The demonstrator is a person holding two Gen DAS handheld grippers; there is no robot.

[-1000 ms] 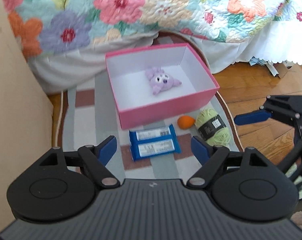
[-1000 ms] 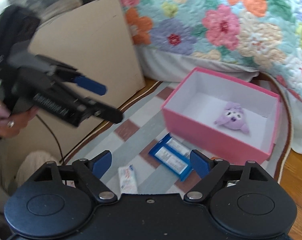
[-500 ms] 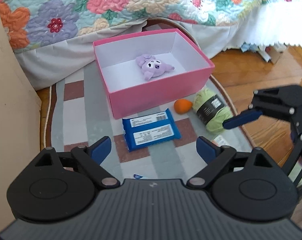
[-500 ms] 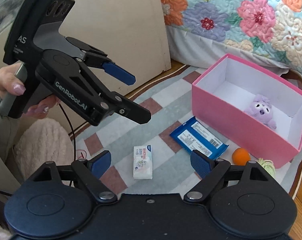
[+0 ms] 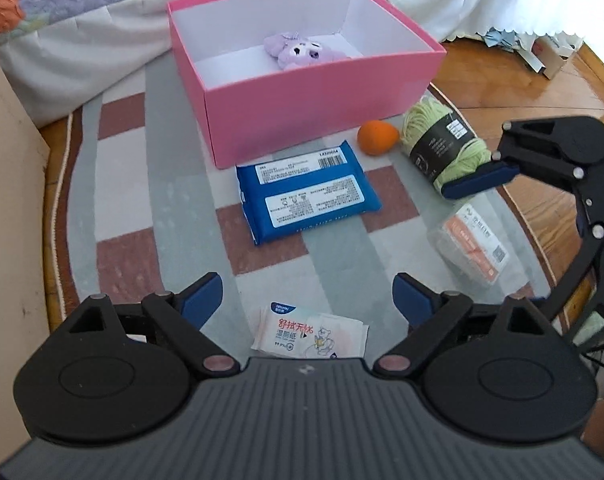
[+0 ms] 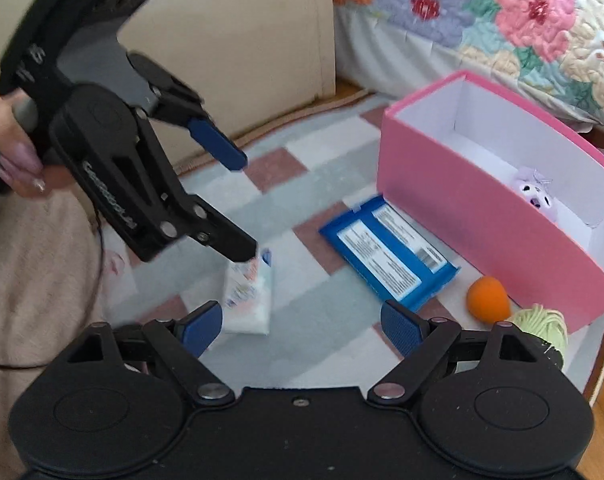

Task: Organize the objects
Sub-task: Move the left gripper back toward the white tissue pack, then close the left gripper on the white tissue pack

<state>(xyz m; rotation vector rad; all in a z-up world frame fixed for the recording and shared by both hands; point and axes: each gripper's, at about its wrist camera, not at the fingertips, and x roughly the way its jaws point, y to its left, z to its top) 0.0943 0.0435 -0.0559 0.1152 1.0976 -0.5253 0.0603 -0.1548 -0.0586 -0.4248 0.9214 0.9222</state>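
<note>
An open pink box (image 5: 314, 116) stands on the rug with a purple plush toy (image 5: 297, 50) inside. In front of it lie a blue wipes pack (image 5: 308, 196), an orange egg-shaped thing (image 5: 377, 137), a green yarn skein (image 5: 442, 148) and a clear pack with an orange label (image 5: 470, 248). My left gripper (image 5: 308, 300) hangs open just above a white tissue packet (image 5: 310, 334). In the right wrist view its lower fingertip is at the packet's (image 6: 249, 292) far end; contact is unclear. My right gripper (image 6: 302, 320) is open and empty, near the yarn (image 6: 546, 324).
A checked rug (image 5: 141, 200) covers the wood floor (image 5: 502, 92). A beige panel (image 5: 5, 200) stands on the left, and a bed with a floral quilt (image 6: 502, 20) rises behind the box. A person's hand (image 6: 13, 160) holds the left gripper over a fluffy beige sleeve (image 6: 33, 280).
Both grippers have sunk toward the rug. The left jaws have widened, and the white tissue packet has come into view between them. The clear pack now shows beside the right gripper.
</note>
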